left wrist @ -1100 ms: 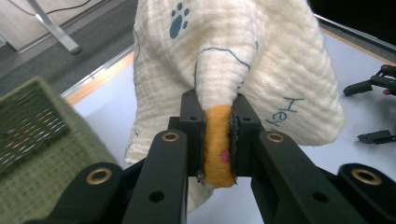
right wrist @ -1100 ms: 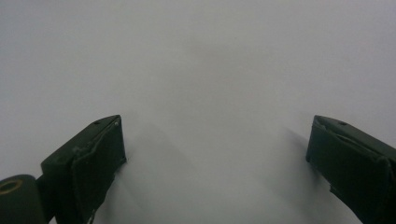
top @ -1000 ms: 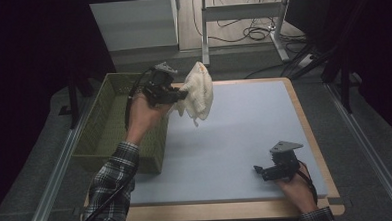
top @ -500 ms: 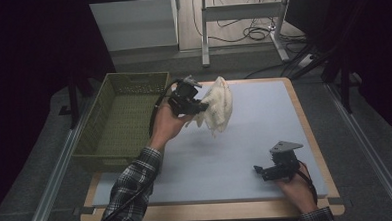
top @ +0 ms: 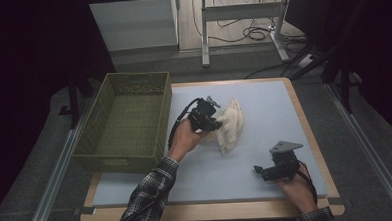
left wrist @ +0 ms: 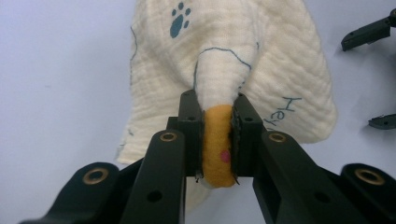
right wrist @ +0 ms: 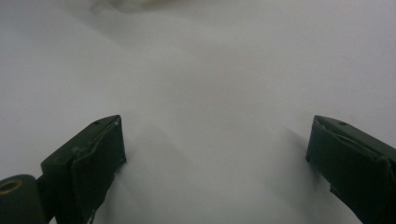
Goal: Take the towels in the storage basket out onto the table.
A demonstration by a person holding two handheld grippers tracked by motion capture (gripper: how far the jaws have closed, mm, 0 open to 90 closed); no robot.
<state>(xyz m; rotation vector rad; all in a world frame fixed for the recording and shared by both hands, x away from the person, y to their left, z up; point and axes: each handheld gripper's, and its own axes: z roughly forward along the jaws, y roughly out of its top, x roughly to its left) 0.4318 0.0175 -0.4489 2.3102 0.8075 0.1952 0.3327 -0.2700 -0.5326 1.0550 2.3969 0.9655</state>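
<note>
Plainly, the scene is set out here from the largest thing to the smallest.

Surface (top: 263, 95): a pale blue-grey mat framed by a light wooden edge is seen from the high view; everything handled lies or hangs over it.

Basket (top: 120, 158): a green plastic mesh crate is placed along the left edge of the surface, partly overhanging it; nothing can be made out inside it.

Cloth (top: 230, 126): a cream muslin cloth, bunched and hanging, is held over the middle of the surface, just right of the basket and well apart from the right hand. In the left gripper view the cloth (left wrist: 224, 65) is printed with a blue paw mark and blue lettering, and an orange padded part (left wrist: 217, 144) with a pink dot is attached to it. Whether its lower folds touch the surface cannot be told.

Left gripper (top: 208, 121): it is carried by a hand in a plaid sleeve. In its own view the left gripper (left wrist: 218, 140) is closed on the cloth, with the fingers (left wrist: 189, 135) pressed against both sides of the orange part.

Right gripper (top: 263, 171): it is rested low near the front right corner of the surface. In its own view the right gripper (right wrist: 217, 149) is spread wide, and only bare surface is seen between the fingers (right wrist: 95, 149).
</note>
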